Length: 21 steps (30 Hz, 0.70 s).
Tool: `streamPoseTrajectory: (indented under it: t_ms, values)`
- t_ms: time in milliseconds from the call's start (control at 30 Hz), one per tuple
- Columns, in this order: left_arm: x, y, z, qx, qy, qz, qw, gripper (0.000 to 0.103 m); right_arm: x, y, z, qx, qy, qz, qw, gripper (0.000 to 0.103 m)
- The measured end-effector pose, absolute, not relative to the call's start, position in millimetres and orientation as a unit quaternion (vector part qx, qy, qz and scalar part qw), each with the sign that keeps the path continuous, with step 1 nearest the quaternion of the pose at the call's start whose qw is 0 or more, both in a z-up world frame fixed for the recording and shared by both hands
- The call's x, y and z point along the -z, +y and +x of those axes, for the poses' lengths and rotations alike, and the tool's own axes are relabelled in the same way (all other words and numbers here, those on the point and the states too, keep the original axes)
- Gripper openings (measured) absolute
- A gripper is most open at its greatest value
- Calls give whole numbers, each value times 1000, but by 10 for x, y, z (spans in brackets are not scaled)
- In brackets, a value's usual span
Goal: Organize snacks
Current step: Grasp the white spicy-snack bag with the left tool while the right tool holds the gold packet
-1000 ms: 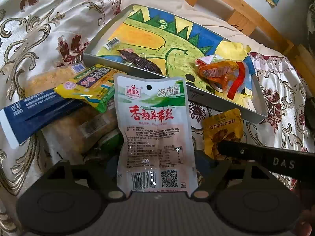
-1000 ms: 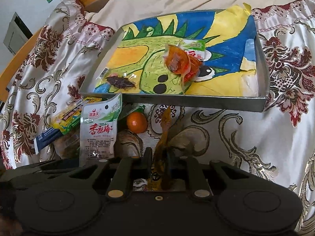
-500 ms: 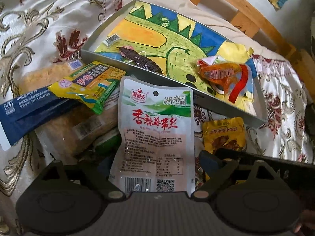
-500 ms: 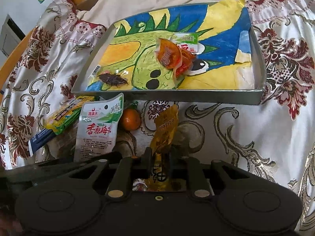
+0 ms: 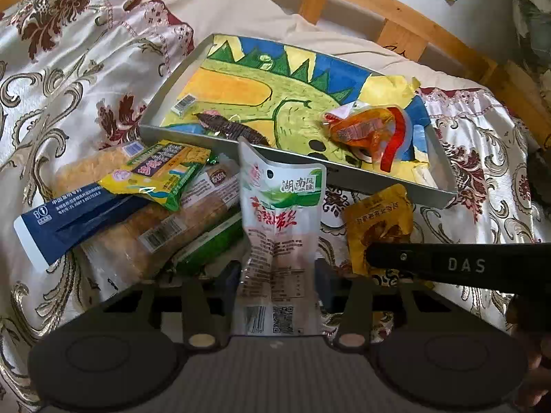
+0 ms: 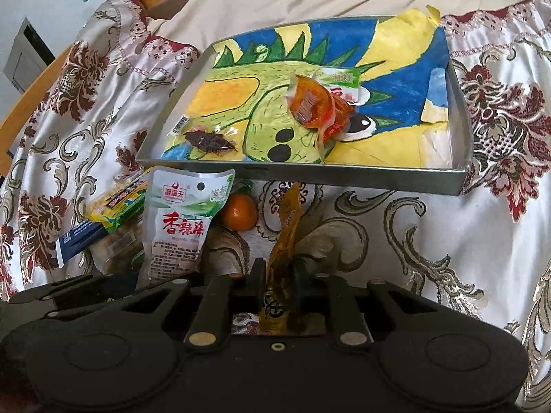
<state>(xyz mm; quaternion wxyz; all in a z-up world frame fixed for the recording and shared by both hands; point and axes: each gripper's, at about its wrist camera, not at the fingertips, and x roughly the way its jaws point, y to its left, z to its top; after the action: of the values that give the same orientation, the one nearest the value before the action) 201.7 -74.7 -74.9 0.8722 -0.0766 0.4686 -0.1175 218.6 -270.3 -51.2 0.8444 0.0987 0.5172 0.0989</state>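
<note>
Two packets gripped, white pouch (image 5: 279, 241) between closing left fingers (image 5: 231, 280), yellow sachet (image 6: 284, 241) clamped by right fingers (image 6: 258, 277).

Red characters 香辣海 across the white-and-green snack pouch (image 6: 179, 227), near the front rim of the tray (image 5: 193, 137); 湖南风味 in its green upper corner; a barcode and a QR code printed at its bottom end. "DAS" in pale capitals along the black bar (image 5: 461, 266). Barcode label on the clear bread wrapper (image 5: 162, 237). Small white print on the blue packet (image 5: 65, 216), too fine to read.
</note>
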Motion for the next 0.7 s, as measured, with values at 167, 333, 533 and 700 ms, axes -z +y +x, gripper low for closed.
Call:
streamPoseTrajectory:
  t_ms: [167, 333, 533, 700]
  values:
    - [735, -721, 2005, 119, 466, -85, 873, 38, 487, -2683, 2167, -103, 507, 89, 851, 16]
    - [729, -668, 2009, 121, 465, -105, 871, 35, 465, -2687, 2147, -104, 499, 93, 855, 16]
    - [750, -678, 2015, 119, 466, -106, 870, 35, 476, -2683, 2150, -104, 502, 93, 854, 16]
    - [744, -669, 2015, 118, 465, -112, 870, 32, 475, -2680, 2149, -105, 501, 94, 854, 16]
